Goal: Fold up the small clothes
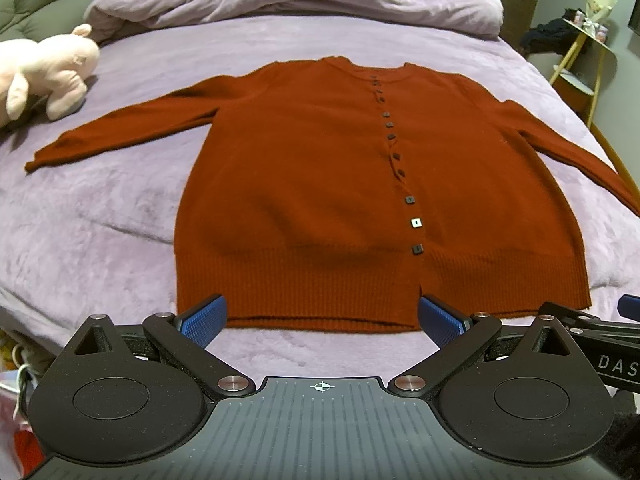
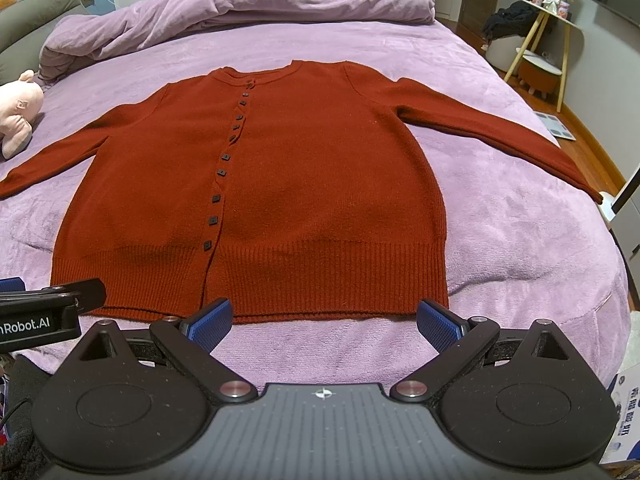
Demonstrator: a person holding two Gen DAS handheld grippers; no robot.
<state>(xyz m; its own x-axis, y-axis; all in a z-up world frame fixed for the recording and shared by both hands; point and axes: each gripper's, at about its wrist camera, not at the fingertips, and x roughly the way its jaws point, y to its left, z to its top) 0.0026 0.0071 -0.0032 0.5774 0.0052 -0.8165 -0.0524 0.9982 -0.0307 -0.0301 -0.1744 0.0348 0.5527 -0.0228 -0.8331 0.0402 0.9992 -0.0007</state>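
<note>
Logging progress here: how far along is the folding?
Done: the red cardigan lies flat, buttoned, sleeves spread on the purple bed. In hand: nothing; the left gripper and right gripper are open by the hem. Left: every fold.

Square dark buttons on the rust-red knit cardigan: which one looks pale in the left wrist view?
The second button up from the hem. It glints whitish, while the bottom button and the third beside it stay dark on the cardigan.

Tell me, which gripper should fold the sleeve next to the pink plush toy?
Probably the left gripper. It hangs open over the cardigan hem's left half, nearer that sleeve; the right gripper sits further right.
</note>
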